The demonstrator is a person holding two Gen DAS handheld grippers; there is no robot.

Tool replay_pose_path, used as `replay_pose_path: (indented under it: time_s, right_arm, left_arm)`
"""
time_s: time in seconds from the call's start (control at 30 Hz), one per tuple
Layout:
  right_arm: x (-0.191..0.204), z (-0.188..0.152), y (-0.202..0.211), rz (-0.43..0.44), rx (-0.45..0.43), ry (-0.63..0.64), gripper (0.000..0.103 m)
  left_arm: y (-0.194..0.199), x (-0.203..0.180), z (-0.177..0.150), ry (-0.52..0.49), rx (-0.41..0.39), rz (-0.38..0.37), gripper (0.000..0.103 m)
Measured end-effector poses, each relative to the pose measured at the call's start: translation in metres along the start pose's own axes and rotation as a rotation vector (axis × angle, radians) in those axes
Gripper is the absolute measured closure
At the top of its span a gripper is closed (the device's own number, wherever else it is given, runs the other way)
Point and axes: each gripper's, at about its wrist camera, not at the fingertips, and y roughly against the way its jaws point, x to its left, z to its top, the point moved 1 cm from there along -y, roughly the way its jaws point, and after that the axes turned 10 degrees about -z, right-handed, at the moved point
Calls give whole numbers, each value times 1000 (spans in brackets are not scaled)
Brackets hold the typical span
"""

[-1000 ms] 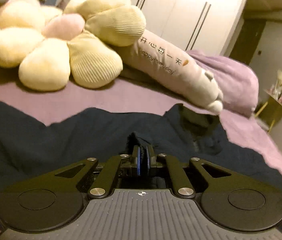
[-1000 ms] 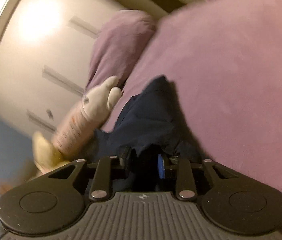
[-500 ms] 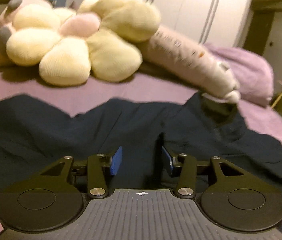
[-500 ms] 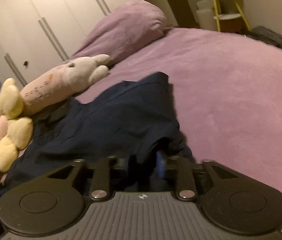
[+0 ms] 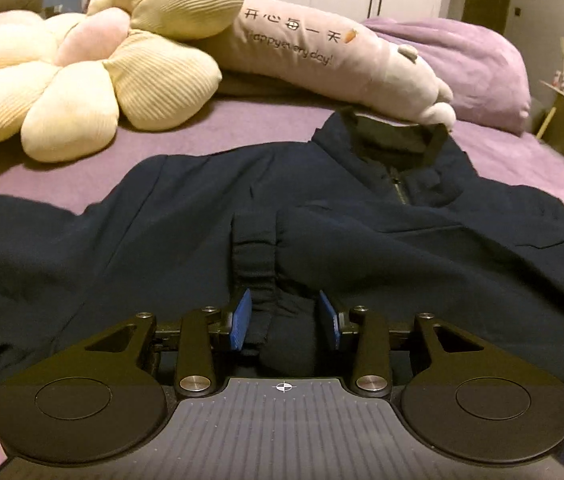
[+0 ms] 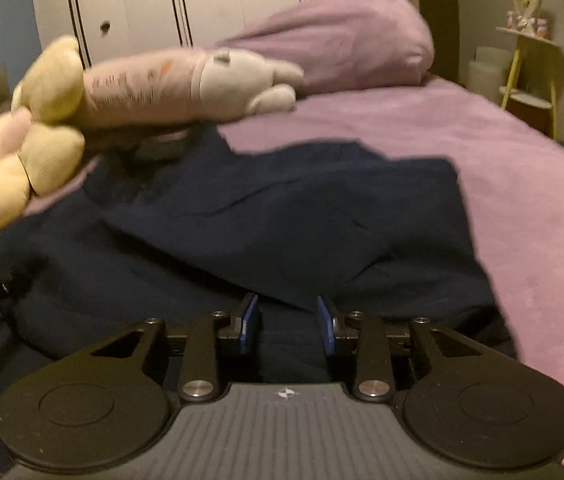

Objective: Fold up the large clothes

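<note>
- Here, the dark jacket lay spread on the purple bed, with its collar and zip toward the long pink plush.
- One sleeve was folded across the jacket's front, and its ribbed cuff lay in the middle.
- The left gripper was partly open above the jacket; its jaws had just been closing a little. The cuff end sat between the blue pads, but the pads did not press on it.
- The right gripper was also partly open over the jacket, with jaws that had just been closing. Only flat cloth showed between them, not pinched.
- The flower cushion lay beyond the jacket, beside the plush.
- A purple pillow was behind the plush.
</note>
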Motion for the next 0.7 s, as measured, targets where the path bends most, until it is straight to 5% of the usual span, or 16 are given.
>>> replay_pose_path:
  time_s: [0.13,0.27,0.43,0.53,0.63,0.7]
  right_arm:
    - [20,0,-13,-50,-24,71,72]
    - [28,7,-18,-67,-32,105,72]
    - [24,13,11,-24,-40,70,72]
    - [35,5,33,40,-88,81,72]
    - [48,-10,5,43,37,110,71]
    - [47,-11,2,48,20,113,71]
  left_arm:
    - [-10,0,0,-32,-11,32,51]
    - [-16,13,1,21,-3,32,32]
    - [3,22,-1,95,-19,-1,33]
    - [8,31,-7,150,-28,-4,19]
    - [10,42,-9,183,-1,-40,15]
    - [23,47,-7,201,7,-66,9]
